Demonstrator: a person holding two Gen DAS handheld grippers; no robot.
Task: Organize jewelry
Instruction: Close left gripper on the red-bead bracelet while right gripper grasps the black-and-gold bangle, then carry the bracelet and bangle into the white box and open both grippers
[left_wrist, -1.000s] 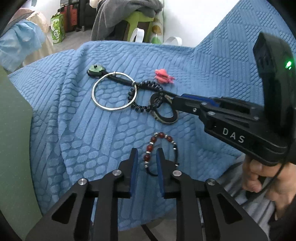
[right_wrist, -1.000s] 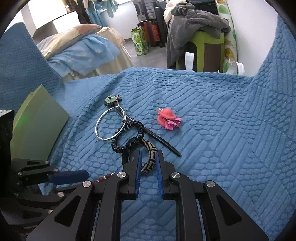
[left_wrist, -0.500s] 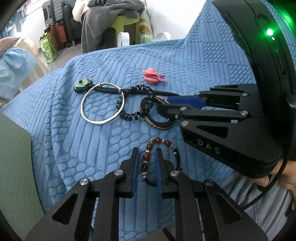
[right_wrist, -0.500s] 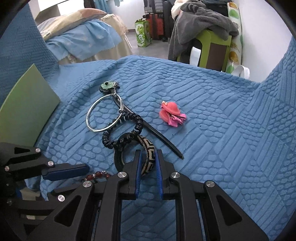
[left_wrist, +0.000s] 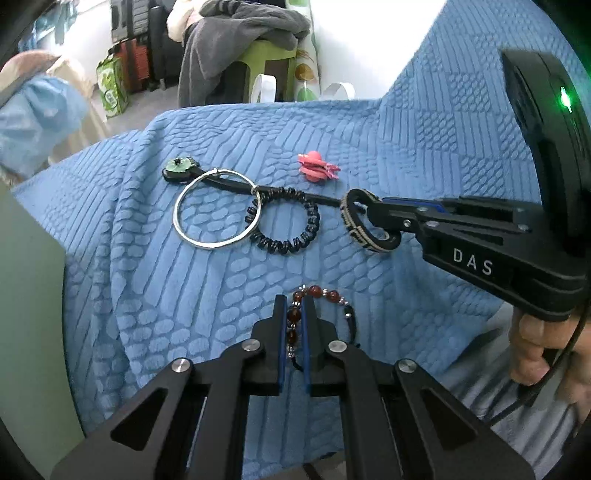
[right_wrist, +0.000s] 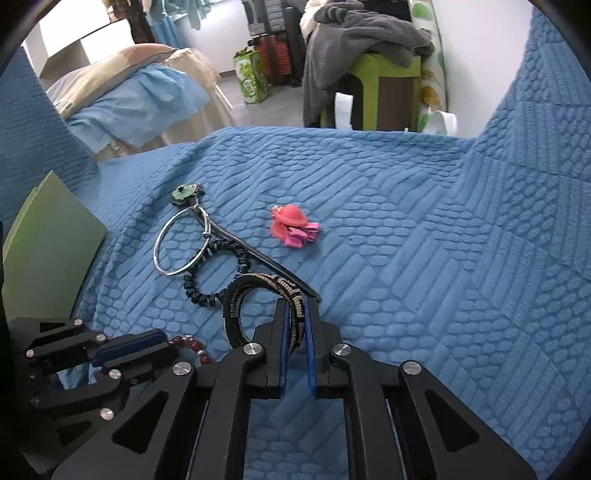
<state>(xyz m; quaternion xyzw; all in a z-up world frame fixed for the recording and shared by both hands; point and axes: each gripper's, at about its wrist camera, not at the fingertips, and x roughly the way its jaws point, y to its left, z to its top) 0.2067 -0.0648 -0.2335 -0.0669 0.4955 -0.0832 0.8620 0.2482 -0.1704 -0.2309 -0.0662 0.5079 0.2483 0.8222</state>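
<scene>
My left gripper (left_wrist: 294, 317) is shut on a red bead bracelet (left_wrist: 321, 293) at the near edge of the blue quilt; the gripper (right_wrist: 147, 345) and the beads (right_wrist: 190, 345) also show in the right wrist view. My right gripper (right_wrist: 295, 321) is shut on a black-and-beige woven bangle (right_wrist: 255, 291) and holds it tilted up off the quilt; the gripper (left_wrist: 373, 212) and bangle (left_wrist: 352, 225) also show in the left wrist view. A silver ring bangle (left_wrist: 216, 208), a black coil bracelet (left_wrist: 284, 225), a black hair stick with a green flower (left_wrist: 181, 166) and a pink hair clip (left_wrist: 316, 166) lie beyond.
The blue quilt (right_wrist: 406, 240) covers the whole surface and rises at the right. A green panel (right_wrist: 48, 251) stands at the left edge. Behind are a bed with blue sheets (right_wrist: 140, 99) and a green stool with grey clothes (right_wrist: 373, 44).
Both grippers have closed on their pieces. The right gripper has lifted the woven bangle up on edge and drawn it right, clear of the black coil bracelet.
</scene>
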